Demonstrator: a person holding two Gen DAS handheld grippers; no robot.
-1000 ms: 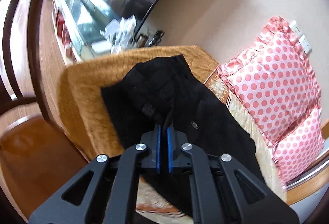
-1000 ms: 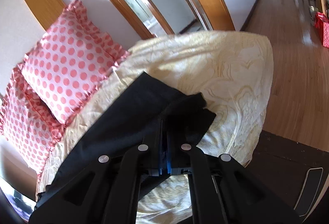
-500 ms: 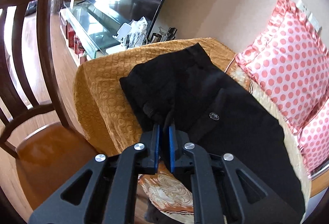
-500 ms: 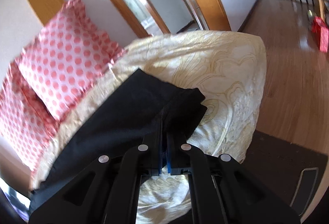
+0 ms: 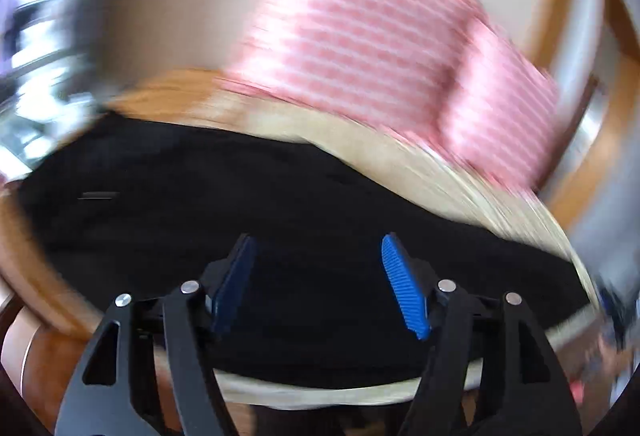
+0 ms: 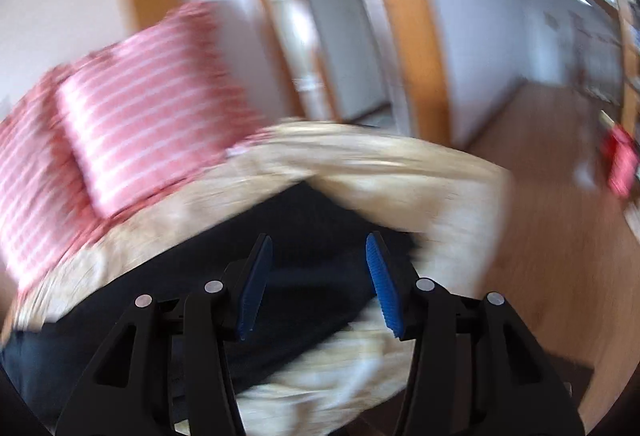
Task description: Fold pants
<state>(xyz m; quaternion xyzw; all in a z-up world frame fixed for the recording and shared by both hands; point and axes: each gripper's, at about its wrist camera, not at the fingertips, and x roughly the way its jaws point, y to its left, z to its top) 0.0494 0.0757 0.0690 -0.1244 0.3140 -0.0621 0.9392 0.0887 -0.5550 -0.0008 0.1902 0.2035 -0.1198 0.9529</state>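
Note:
The black pants (image 5: pixel 248 212) lie spread across a cream and orange covered seat (image 5: pixel 460 188). Both views are motion-blurred. My left gripper (image 5: pixel 316 248) is open and empty, its blue pads (image 5: pixel 400 284) apart just above the pants. In the right wrist view the pants (image 6: pixel 312 232) end near the cream cover's (image 6: pixel 420 176) right side. My right gripper (image 6: pixel 318 248) is open and empty over that end of the pants.
Pink patterned cushions (image 5: pixel 360 32) lean against the wall behind the pants; they also show in the right wrist view (image 6: pixel 140 108). A wooden door frame (image 6: pixel 412 16) and wood floor (image 6: pixel 560 216) lie to the right. A red object (image 6: pixel 620 160) sits on the floor.
Both grippers have let go of the pants and opened. Both cameras swing fast and now face the cushions; the pants lie released on the seat.

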